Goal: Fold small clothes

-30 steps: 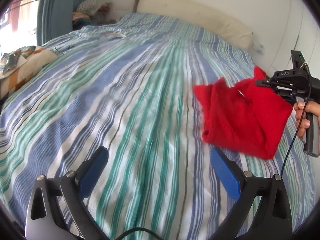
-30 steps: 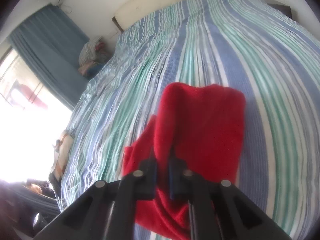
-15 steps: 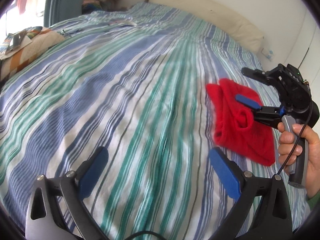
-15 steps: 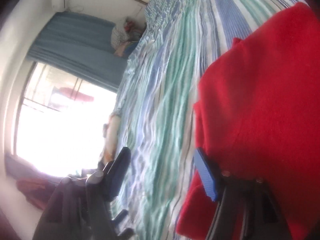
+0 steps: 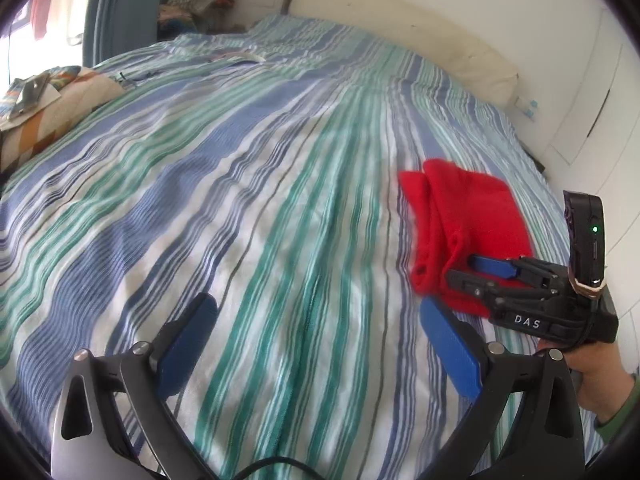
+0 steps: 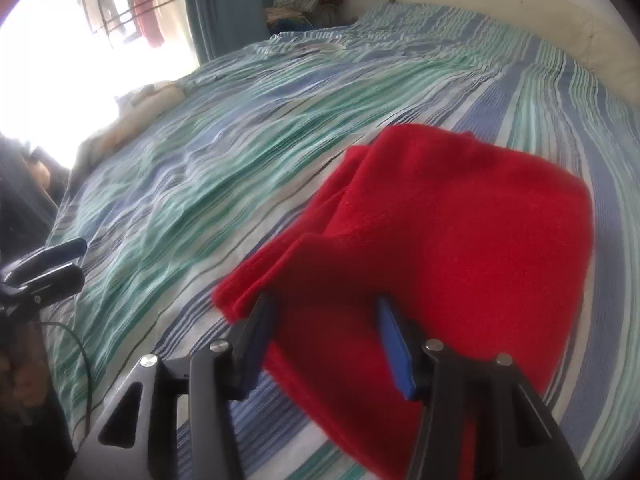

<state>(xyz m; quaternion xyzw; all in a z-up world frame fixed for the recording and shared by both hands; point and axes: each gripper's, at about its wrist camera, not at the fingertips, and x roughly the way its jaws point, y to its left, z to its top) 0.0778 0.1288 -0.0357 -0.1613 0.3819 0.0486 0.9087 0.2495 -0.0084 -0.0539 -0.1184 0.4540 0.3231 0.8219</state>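
A folded red garment [image 5: 468,220] lies on the right side of the striped bed [image 5: 240,184]; it fills the right wrist view [image 6: 452,240]. My right gripper [image 6: 326,332] is open, its jaws apart just above the garment's near edge, holding nothing. It also shows in the left wrist view [image 5: 468,272], at the garment's near end. My left gripper [image 5: 316,344] is open and empty over bare sheet, left of the garment and apart from it; it shows at the left edge of the right wrist view [image 6: 56,264].
A patterned cushion [image 5: 48,108] lies at the bed's left edge. A cream headboard pad [image 5: 404,32] and a clothes pile [image 5: 200,4] are at the far end. A white wall [image 5: 592,100] runs along the right. A bright window [image 6: 60,60] is at left.
My right gripper was shut on the raised garment a second ago; it has opened and the garment now lies folded flat. The right gripper has drawn back to the near edge.
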